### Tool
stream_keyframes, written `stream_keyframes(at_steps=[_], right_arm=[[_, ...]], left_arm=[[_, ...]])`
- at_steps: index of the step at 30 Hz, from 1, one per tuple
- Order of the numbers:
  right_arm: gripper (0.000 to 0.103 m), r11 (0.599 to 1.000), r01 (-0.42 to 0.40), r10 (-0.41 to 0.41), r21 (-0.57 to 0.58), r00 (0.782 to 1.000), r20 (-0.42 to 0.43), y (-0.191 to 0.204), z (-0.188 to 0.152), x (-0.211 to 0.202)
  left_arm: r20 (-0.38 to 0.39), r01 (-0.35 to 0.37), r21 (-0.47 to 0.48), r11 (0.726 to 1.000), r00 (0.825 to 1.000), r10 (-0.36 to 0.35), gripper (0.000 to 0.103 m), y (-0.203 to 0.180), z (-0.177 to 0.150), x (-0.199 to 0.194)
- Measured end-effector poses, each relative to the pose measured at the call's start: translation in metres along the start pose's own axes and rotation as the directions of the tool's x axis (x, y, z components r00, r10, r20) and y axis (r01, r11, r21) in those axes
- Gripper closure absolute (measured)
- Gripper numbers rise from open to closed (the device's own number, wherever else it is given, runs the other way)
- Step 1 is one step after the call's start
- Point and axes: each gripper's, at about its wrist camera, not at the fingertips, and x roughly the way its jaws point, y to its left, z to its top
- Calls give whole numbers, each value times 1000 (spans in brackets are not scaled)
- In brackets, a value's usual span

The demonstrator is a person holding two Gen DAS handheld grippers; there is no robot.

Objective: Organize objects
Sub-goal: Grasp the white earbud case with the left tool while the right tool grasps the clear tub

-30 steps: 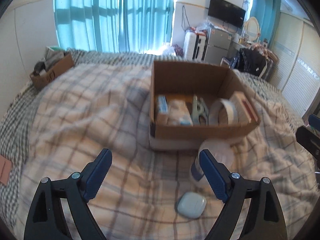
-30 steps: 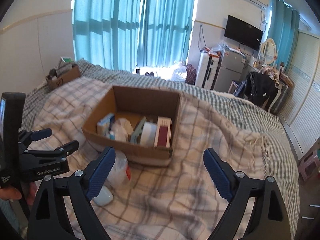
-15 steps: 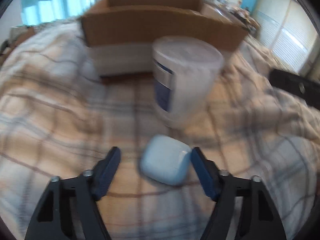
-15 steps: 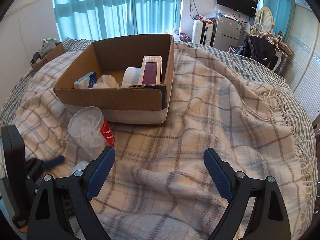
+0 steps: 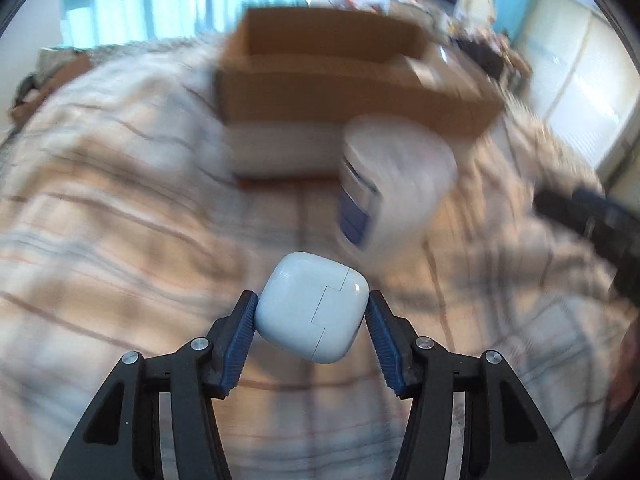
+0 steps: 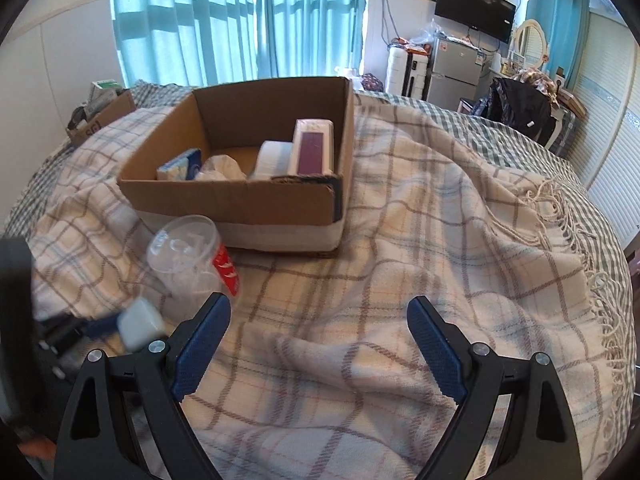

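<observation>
Left tongs (image 5: 312, 314) clamped on the white earbud case (image 5: 313, 306), held above the plaid blanket (image 6: 400, 288) on the bed. Right tongs (image 6: 318, 344) spread wide, holding nothing. Already in the cardboard box (image 6: 240, 200) at 12 o'clock: several packed items. Left to do, by the look of it: case into box, then the clear plastic tub (image 6: 192, 258) standing at 1 o'clock of the case.

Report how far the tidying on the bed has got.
Done: the cardboard box already holds a purple carton, a tape roll and other items. In hand: the left gripper has its jaws clamped on the white earbud case. Left: the clear plastic jar lies on the blanket; the right gripper is open, empty.
</observation>
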Motion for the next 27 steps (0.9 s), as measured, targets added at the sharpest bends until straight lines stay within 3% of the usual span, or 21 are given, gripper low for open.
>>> stream_keyframes(at_steps=[4,9,13,22,27], right_arm=[[13,999,-26,26,-41,1000,1,18,9,0],[13,989,-68,67,-132,998,-14,59,23,10],[13,983,-46,37,-176,998,-52,82,26,34],[14,984,-54,35,-168,993,-113,86,22,62],[24,985,-61,43,-163,993,-114,88,29,66]], left_arm=[[81,-91,-18,996,992,92,47,28,29,-24],[144,-215,6,977,967,212,47,46,60,-26],[109,-190,-2,982,976,189,47,67,57,-15],[60,-146,-2,989,988,146,47,71,47,-5],[61,-145,-6,989,987,145,47,72,46,-6]])
